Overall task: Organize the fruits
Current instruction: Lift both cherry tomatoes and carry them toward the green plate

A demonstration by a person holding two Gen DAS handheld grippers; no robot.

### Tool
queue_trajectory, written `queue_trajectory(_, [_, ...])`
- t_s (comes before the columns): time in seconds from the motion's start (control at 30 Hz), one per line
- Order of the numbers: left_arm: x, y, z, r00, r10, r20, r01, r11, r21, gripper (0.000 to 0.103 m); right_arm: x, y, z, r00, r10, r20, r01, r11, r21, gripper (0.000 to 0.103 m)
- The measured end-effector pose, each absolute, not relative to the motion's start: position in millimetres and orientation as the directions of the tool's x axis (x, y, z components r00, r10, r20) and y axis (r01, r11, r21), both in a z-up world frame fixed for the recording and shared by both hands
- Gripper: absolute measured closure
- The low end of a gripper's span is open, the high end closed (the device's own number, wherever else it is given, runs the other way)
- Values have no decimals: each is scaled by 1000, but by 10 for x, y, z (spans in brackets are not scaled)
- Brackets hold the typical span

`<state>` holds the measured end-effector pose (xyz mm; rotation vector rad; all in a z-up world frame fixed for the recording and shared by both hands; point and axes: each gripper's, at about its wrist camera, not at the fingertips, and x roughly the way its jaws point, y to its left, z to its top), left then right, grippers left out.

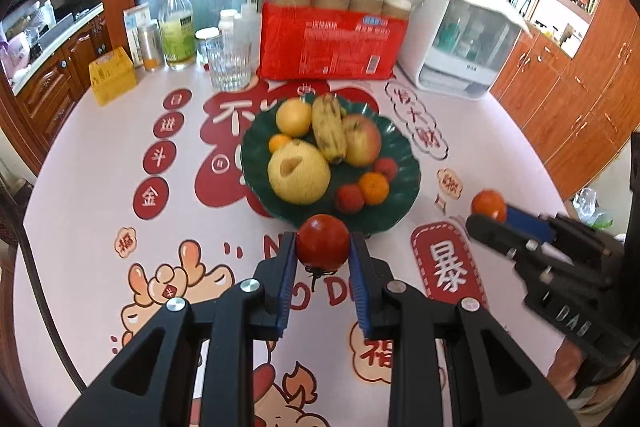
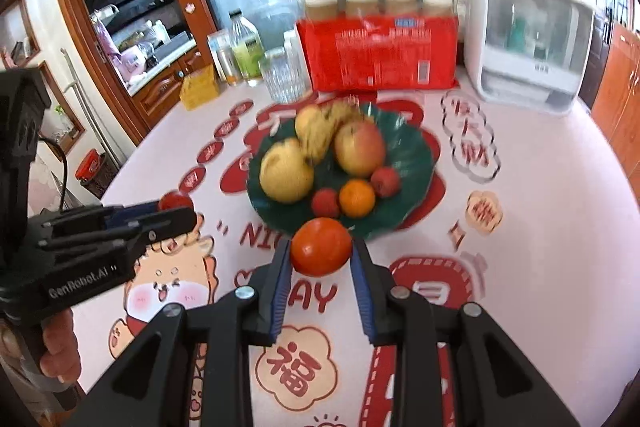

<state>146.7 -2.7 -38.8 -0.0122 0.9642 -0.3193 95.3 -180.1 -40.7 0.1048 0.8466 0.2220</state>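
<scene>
Both tongs are clamped on fruit: left tongs (image 1: 323,247) grip a dark red tomato (image 1: 322,242), right tongs (image 2: 321,251) an orange one (image 2: 321,247), bottom centre, above the bench (image 1: 80,155). Plate (image 1: 404,163) looks crowded, so dropping them in could send fruit rolling off.

left black two-finger gripper (image 1: 323,247): clamped on red tomato (image 1: 322,242); right black two-finger gripper (image 2: 321,251): clamped on orange-red tomato (image 2: 321,247); both angled downward
</scene>
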Motion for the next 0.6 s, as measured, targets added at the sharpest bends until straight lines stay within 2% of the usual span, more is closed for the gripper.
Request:
queue_trajectory(0.3, [1474,-125,198,589,-261,-765,240,960,-143,79,1165,-2108,459,668,284,-687,-222,958,181,73])
queue_trajectory(0.6, [1620,-369,453,604,-234,-762,219,968,-123,79,1532,-2289,1060,683,284,-674,-275,954,123,73])
